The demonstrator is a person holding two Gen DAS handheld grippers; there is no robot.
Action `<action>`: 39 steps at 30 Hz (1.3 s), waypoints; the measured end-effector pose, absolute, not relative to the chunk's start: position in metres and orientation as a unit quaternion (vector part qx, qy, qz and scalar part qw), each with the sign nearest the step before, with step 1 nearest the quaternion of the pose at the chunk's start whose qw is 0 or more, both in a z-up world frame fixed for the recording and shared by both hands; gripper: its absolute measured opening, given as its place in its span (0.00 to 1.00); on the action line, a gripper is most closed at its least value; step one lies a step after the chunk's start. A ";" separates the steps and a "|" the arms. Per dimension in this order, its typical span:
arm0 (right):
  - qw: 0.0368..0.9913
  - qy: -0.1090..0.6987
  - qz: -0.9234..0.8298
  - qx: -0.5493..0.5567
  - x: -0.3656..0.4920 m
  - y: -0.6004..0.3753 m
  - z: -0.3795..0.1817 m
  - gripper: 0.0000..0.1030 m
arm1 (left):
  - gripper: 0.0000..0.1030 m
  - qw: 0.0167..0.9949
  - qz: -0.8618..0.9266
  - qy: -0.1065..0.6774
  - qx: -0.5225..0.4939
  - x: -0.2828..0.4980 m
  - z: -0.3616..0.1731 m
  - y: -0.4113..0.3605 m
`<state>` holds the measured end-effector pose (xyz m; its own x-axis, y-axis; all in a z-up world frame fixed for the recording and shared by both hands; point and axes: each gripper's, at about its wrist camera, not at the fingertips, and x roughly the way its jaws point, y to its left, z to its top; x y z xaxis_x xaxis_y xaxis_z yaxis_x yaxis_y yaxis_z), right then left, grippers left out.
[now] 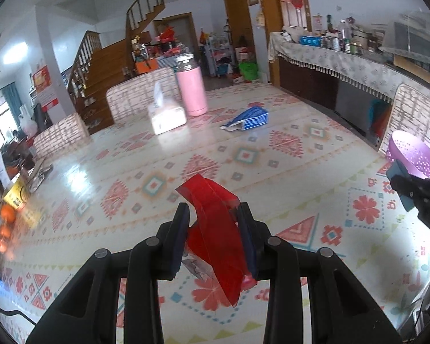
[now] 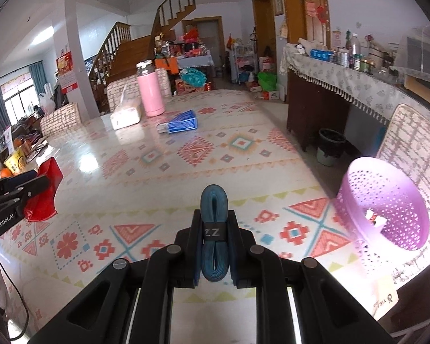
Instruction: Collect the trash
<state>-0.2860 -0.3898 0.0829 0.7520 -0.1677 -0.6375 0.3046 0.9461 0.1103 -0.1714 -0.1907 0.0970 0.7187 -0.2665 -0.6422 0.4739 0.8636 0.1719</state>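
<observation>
My left gripper (image 1: 214,210) is shut on a crumpled red plastic wrapper (image 1: 215,218) and holds it above the patterned table; it also shows at the left of the right wrist view (image 2: 43,192). My right gripper (image 2: 214,215) is shut on a folded blue strap bundle (image 2: 213,238) with a black band. A purple perforated basket (image 2: 387,209) lies tilted at the table's right edge, to the right of my right gripper; it also shows in the left wrist view (image 1: 415,157). A flattened blue carton (image 1: 250,119) lies farther back on the table (image 2: 180,124).
A pink flask (image 1: 192,91) and a white tissue pack (image 1: 167,117) stand at the table's far side. Chairs with patterned backs (image 1: 140,94) surround the table. A dark bin (image 2: 329,146) stands on the floor by a sideboard. Oranges and boxes (image 1: 11,200) sit at the left edge.
</observation>
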 end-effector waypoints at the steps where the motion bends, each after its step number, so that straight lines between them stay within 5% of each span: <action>1: 0.930 0.326 -0.130 0.106 -0.289 -0.394 0.084 0.16 | 0.32 0.911 -0.206 0.315 0.166 -0.173 0.097 -0.195; 22: 0.925 0.319 -0.149 0.140 -0.321 -0.446 0.084 0.16 | 0.32 0.894 -0.260 0.310 0.192 -0.193 0.097 -0.272; 39: 0.905 0.379 -0.113 0.156 -0.302 -0.431 0.034 0.17 | 0.38 0.832 -0.292 0.466 0.073 -0.145 0.019 -0.246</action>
<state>-0.3024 -0.4305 0.0345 0.6869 -0.0860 -0.7217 0.3224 0.9260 0.1965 -0.1451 -0.2457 0.0192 0.3960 -0.4171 -0.8181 0.5535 0.8193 -0.1497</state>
